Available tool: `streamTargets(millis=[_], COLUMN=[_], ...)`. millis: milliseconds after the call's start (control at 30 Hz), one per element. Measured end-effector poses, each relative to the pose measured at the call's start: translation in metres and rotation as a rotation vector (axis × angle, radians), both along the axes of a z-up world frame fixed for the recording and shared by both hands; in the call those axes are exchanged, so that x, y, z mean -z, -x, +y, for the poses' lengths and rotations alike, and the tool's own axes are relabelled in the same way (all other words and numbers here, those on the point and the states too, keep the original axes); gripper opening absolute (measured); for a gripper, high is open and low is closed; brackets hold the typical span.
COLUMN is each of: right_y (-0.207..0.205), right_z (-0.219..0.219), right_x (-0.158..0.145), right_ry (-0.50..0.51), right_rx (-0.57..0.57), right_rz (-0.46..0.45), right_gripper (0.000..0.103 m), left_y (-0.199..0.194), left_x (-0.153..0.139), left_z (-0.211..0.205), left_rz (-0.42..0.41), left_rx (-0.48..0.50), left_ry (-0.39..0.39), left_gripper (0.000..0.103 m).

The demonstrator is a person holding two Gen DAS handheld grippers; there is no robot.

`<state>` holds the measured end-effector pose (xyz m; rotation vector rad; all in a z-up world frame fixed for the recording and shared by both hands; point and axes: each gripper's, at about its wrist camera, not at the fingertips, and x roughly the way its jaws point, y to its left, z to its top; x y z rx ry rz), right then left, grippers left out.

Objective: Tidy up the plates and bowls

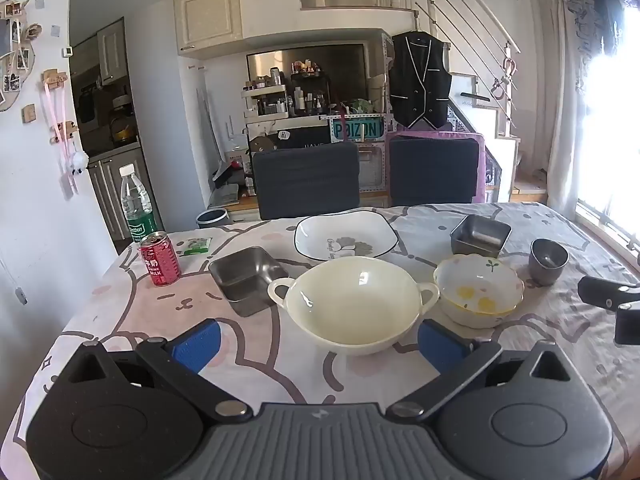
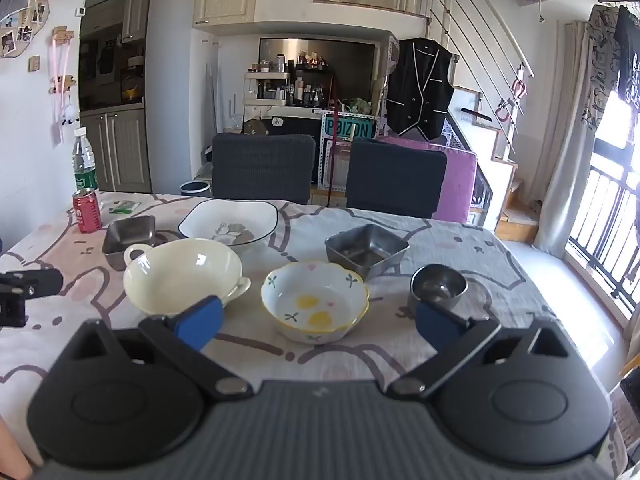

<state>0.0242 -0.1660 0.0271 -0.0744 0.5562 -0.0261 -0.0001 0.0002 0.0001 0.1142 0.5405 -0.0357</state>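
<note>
Dishes spread loose across the tablecloth (image 1: 168, 316), nothing stacked yet. Left gripper (image 1: 318, 340) spread wide, empty, hovering just short of the cream two-handled bowl (image 1: 352, 304). Right gripper (image 2: 318, 322) likewise spread and empty, aimed at the flowered bowl (image 2: 316, 300). Behind those, a white plate (image 1: 346, 236), two square steel trays (image 1: 244, 276) (image 1: 480, 234) and a small steel cup (image 1: 549, 260), all apart from one another.

Probably best to nest like with like: close on the flowered bowl's rim, one finger inside and one outside, lift level, lower into the cream bowl. Advisable to steady the cream bowl by a handle. Worth keeping clear of the red can (image 1: 160, 258) and water bottle (image 1: 137, 204) at the far left.
</note>
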Motion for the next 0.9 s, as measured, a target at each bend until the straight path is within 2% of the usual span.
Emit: streamTargets(millis=[900], right_y=[0.0009], right_z=[0.0002], right_x=[-0.0002], right_ry=[0.001], right_rx=[-0.002], right_rz=[-0.001], right_gripper=[0.103], left_y=[-0.0019], left_x=[0.0022], left_z=[-0.0002], left_rz=[0.012], left_rx=[0.003], left_ry=[0.010], left_gripper=[0.103])
